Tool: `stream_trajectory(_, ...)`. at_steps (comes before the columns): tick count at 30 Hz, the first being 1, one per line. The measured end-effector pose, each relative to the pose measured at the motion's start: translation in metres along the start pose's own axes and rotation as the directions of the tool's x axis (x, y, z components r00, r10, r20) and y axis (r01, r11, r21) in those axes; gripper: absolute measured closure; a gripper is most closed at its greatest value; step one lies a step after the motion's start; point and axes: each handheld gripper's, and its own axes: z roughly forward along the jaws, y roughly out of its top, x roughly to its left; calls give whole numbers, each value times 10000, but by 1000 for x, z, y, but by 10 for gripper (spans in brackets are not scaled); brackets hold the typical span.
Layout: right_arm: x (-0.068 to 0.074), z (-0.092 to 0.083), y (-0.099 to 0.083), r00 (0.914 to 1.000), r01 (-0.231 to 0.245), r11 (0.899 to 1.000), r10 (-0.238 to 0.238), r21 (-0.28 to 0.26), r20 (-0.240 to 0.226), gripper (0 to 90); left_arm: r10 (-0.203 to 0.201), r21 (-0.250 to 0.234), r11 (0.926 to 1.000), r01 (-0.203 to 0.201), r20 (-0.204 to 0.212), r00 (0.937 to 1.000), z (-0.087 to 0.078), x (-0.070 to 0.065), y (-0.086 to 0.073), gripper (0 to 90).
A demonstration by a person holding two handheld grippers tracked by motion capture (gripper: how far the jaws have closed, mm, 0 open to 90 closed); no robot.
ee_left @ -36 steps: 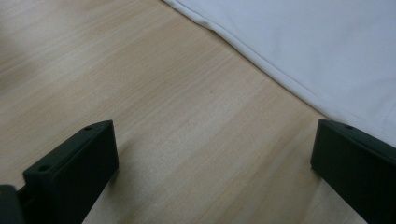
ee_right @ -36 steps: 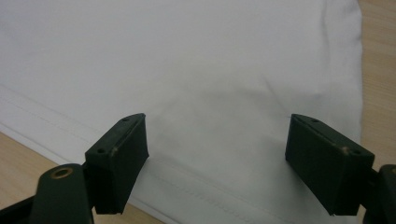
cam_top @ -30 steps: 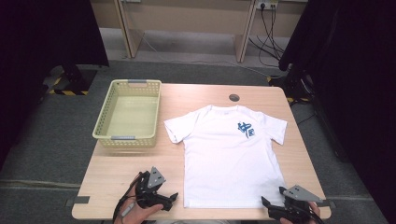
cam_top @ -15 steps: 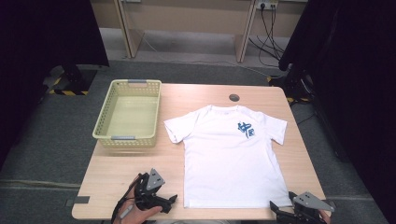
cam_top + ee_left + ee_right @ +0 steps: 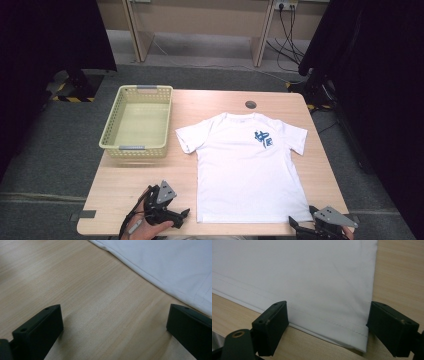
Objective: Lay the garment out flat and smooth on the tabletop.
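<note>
A white T-shirt (image 5: 247, 167) with a small blue print on the chest lies spread flat, front up, on the right half of the wooden table (image 5: 220, 102), collar toward the far edge and hem along the near edge. The left gripper (image 5: 184, 214) sits low over bare wood just left of the shirt's near left corner; in the left gripper view its jaws stand wide apart with nothing between them, and the shirt's hemmed edge (image 5: 160, 267) runs past a little ahead without touching them. The right gripper (image 5: 295, 223) is at the shirt's near right corner; its jaws have just been opening and now stand spread to either side of that corner (image 5: 352, 340), with the stitched hem lying flat on the table between them and no pad pressing the cloth. A pale yellow plastic basket (image 5: 117, 125) stands at the table's far left, just beside the shirt's left sleeve.
</note>
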Motion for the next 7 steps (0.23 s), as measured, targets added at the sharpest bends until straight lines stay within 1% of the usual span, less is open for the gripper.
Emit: stream_trajectory(7,-1,0,0,10000,27,10000,-27,-29,-12,167,-6,-5,10000,6,1,10000,0,0,0,0)
